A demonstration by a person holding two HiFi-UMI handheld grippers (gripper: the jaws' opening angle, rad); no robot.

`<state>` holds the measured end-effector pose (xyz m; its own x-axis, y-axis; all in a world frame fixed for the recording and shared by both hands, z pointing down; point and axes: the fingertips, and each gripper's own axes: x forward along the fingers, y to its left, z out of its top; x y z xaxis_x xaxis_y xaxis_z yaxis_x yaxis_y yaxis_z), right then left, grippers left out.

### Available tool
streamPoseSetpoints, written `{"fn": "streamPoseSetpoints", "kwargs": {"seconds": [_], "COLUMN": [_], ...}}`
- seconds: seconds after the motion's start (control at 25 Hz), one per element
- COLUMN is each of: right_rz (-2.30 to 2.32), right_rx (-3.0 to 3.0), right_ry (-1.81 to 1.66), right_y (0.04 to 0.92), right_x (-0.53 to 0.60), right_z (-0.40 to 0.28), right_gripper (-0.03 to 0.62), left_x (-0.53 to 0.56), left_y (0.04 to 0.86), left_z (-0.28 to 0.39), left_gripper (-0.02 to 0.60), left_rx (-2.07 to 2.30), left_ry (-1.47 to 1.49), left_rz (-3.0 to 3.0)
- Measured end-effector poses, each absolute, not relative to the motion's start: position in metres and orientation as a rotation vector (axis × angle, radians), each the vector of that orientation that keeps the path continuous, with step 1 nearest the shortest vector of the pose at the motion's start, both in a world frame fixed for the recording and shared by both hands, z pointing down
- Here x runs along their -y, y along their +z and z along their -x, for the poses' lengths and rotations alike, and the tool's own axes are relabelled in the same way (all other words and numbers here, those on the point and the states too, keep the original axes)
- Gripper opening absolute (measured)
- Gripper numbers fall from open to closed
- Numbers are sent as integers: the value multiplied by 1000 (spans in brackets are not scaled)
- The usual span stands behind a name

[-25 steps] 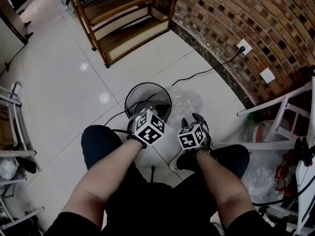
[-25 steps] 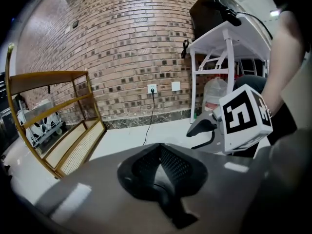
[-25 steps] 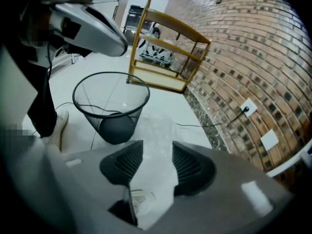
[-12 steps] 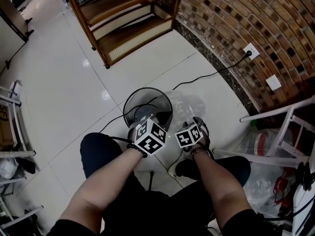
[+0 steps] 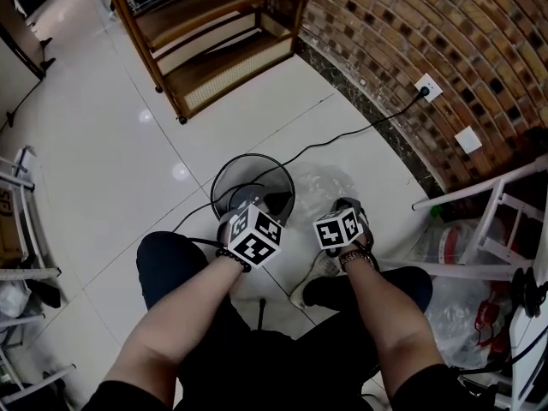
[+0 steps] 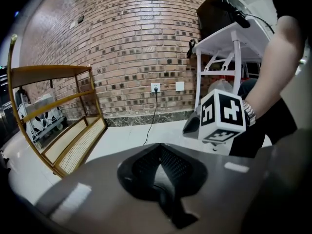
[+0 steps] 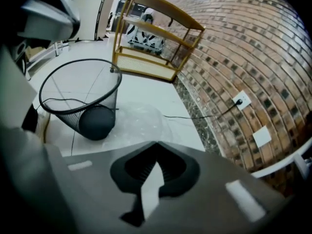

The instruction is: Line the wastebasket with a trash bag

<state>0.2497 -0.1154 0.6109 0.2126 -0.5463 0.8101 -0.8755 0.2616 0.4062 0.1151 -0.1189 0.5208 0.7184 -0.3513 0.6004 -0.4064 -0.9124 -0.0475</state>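
The black mesh wastebasket (image 5: 229,175) (image 7: 62,112) stands upright on the white floor. A clear trash bag (image 5: 330,182) (image 7: 139,121) lies crumpled just to its right. My left gripper (image 5: 255,204) (image 6: 159,146) hovers at the basket's near rim with its jaws shut; nothing shows between them. The right gripper (image 5: 344,205) (image 7: 155,143) sits at the bag's near edge. Its jaws are shut, and a pale strip of film shows pinched between the pads. The left gripper view shows the right gripper's marker cube (image 6: 223,116) close beside it.
A black cable (image 5: 342,129) runs from the wall socket (image 5: 425,84) across the floor and over the basket. A wooden shelf unit (image 5: 218,37) stands behind, with a brick wall (image 5: 428,24) to the right. A white metal rack (image 5: 479,229) and plastic bags (image 5: 454,302) crowd the right side.
The right gripper has shifted away from the left one, to the right and onto the bag's near edge. The left gripper has stayed at the basket rim.
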Motion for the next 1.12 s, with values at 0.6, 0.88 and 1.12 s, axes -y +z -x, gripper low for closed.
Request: {"fn": "streamPoseSetpoints", "kwargs": {"seconds": [0.6, 0.88, 1.12], "right_rz": [-1534, -1601, -1630], "right_rx": [1465, 1481, 1512], "right_ry": [335, 286, 231], "right_y": [503, 433, 377], "right_x": [116, 128, 133], "right_z": [-280, -285, -279], "right_gripper": [3, 3, 3], "left_x": [111, 103, 95], "left_y": [502, 489, 479], "left_z": [-100, -94, -89], "left_gripper": [2, 3, 139], "left_rx": [647, 581, 531], "left_ry": [940, 864, 835], "left_rz": [-2874, -2829, -2709]}}
